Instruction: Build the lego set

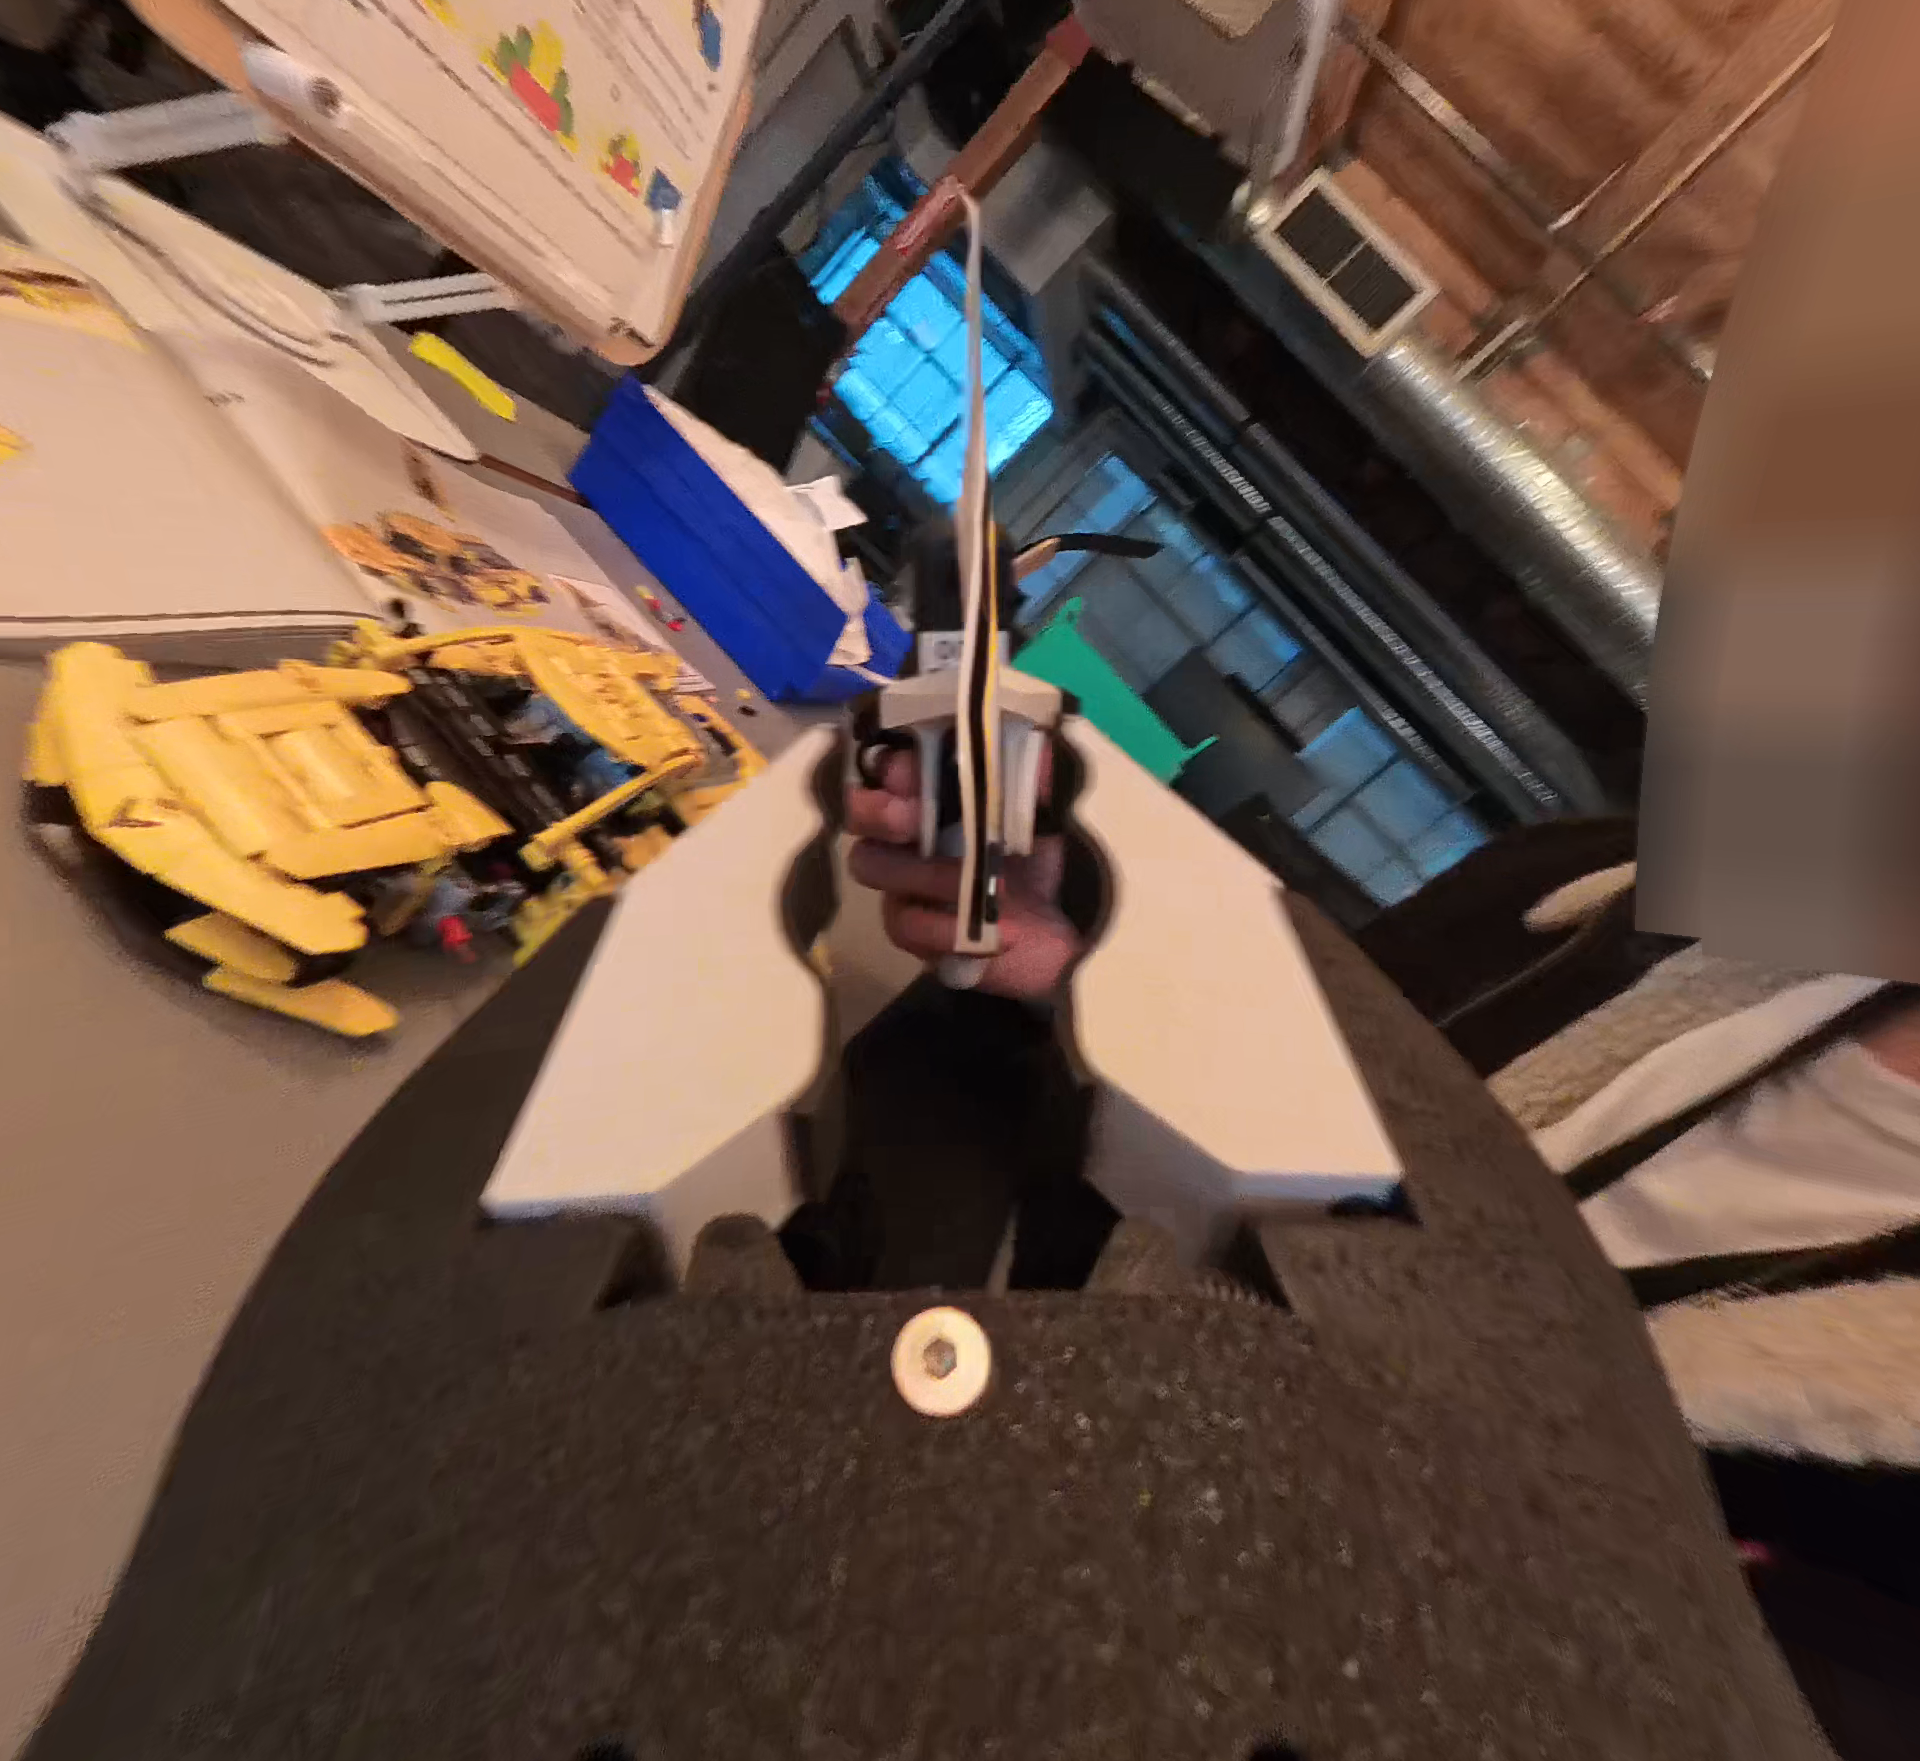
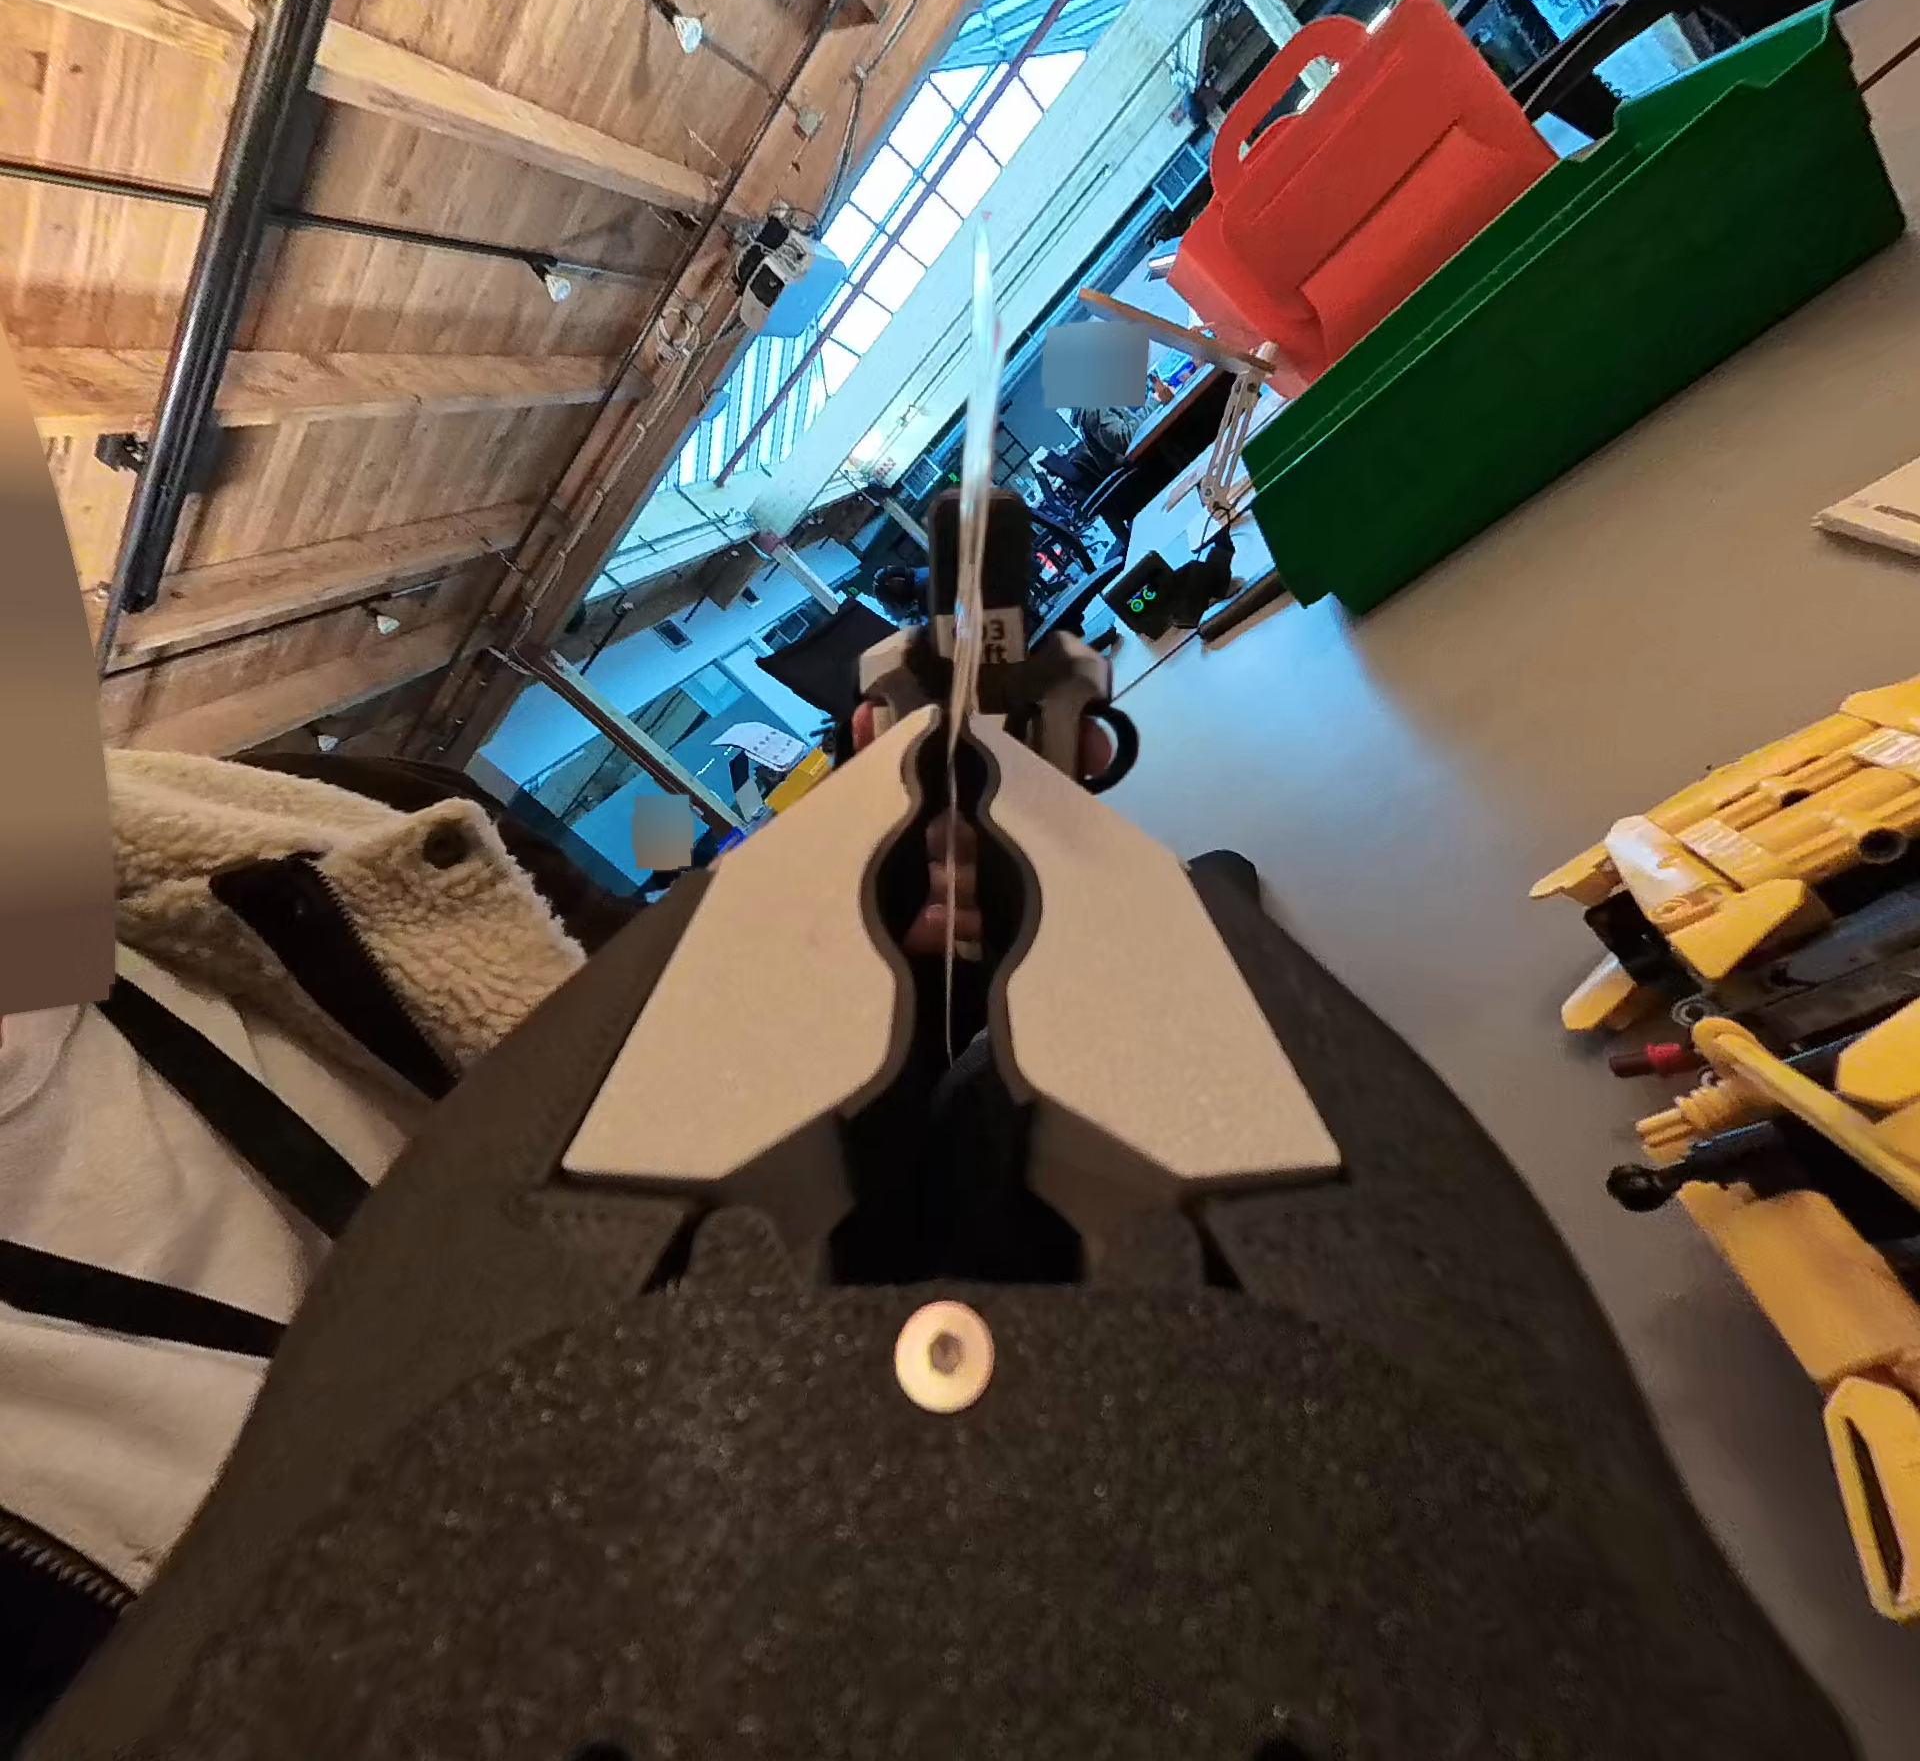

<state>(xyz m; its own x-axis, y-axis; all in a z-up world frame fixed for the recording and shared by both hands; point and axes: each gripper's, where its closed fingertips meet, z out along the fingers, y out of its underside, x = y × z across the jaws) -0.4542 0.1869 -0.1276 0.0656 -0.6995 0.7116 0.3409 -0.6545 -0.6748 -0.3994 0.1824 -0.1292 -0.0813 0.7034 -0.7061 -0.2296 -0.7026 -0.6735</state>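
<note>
Both grippers are held up off the table and face each other. My right gripper (image 2: 951,724) is shut on a thin sheet (image 2: 979,361), seen edge-on and standing up past its tips. In the left wrist view the sheet (image 1: 975,464) is white with black and yellow marks, and the right gripper (image 1: 971,776) pinches it. My left gripper (image 1: 945,735) is open with a wide gap and holds nothing. It sits just short of the sheet. The yellow lego car (image 1: 343,797) lies on the grey table and also shows in the right wrist view (image 2: 1766,984).
Open instruction booklets (image 1: 208,464) lie behind the car, and a printed board (image 1: 488,49) stands above them. A blue bin (image 1: 717,548) and a green bin (image 2: 1558,361) with a red box (image 2: 1351,184) stand at the table's far side. A person's fleece jacket (image 2: 312,880) is close by. One gripper's finger ends stand about 6 centimetres off the other's. Left tips and right tips are each some 15 centimetres from the yellow lego car (image 1: 343,797). Look for it in the right wrist view (image 2: 1784,841) too.
</note>
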